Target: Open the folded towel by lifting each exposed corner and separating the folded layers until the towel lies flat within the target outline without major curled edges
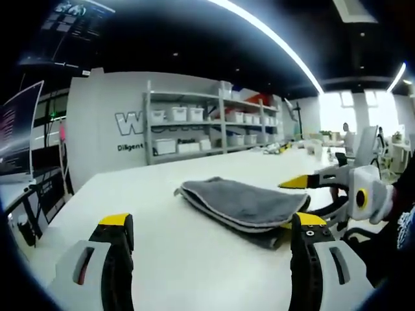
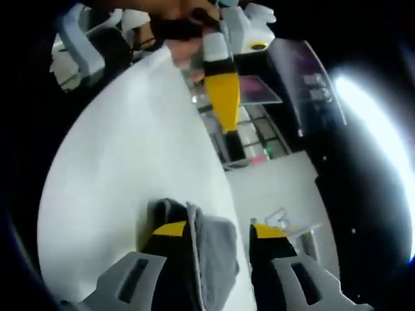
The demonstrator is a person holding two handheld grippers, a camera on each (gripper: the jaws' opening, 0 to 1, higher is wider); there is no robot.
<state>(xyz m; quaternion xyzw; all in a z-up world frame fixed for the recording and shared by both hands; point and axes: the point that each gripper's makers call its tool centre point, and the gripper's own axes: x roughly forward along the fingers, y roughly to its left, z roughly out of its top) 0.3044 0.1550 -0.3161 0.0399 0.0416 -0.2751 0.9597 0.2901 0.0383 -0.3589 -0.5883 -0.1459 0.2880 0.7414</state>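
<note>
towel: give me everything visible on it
The towel is grey, plush-looking cloth, folded into stacked layers with a paler edge along the fold. It lies flat on the white table. The right gripper comes in at its far side with open jaws around its edge; in the right gripper view the towel lies between those jaws.

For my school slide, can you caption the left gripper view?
Folded grey towel on white table, right gripper reaching in.

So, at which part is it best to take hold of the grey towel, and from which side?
Probably at the corner of the top layer of the grey towel that points to the shelves, in the left gripper view. There the layers end in open, stacked edges, so a jaw could slide under just one. The near side looks like a rounded, closed fold.
</note>
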